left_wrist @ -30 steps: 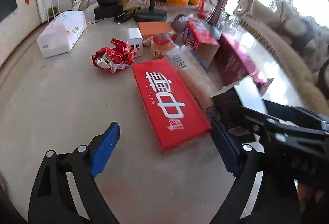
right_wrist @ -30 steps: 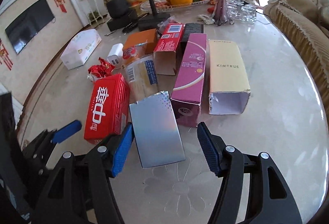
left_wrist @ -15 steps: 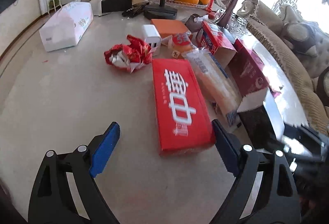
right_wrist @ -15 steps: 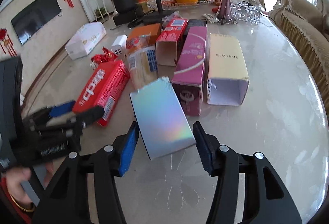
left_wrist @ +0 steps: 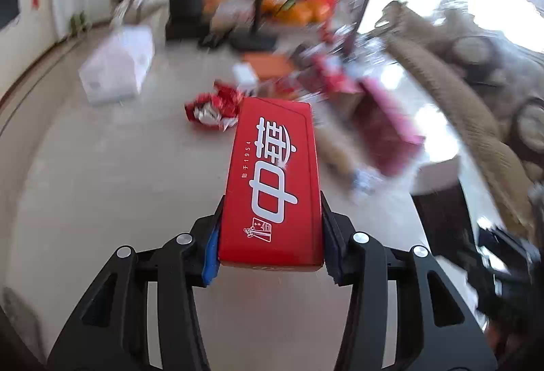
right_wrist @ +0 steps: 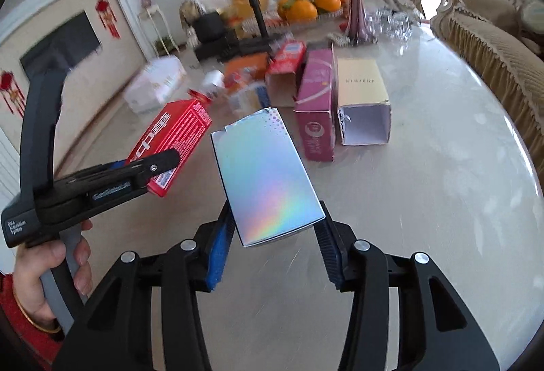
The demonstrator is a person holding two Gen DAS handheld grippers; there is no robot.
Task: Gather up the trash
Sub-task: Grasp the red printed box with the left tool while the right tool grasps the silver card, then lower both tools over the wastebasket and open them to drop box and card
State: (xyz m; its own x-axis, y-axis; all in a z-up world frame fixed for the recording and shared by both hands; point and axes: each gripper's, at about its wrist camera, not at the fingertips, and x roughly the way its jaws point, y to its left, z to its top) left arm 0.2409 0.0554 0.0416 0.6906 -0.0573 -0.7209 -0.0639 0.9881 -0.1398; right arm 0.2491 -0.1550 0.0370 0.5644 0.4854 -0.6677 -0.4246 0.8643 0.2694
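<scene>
Red box (left_wrist: 272, 187): cardboard, smooth satin finish, white print. Silver box (right_wrist: 265, 177): cardboard faced with glossy holographic foil that throws rainbow reflections; torn far edge. Pink box (right_wrist: 316, 105) and cream box (right_wrist: 363, 88): matt cardboard; the cream box shows a plain white interior. Crumpled wrapper (left_wrist: 214, 109): creased metallic foil, red outside, silver inside. Table (right_wrist: 442, 201): polished stone-like top, glossy, reflecting window light. Left gripper (left_wrist: 270, 252) and right gripper (right_wrist: 273, 255): matt black plastic frames, bright metal rivets, blue ribbed pads (right_wrist: 217, 255). Sofa (right_wrist: 482, 41): beige textured cloth with fringe trim.
</scene>
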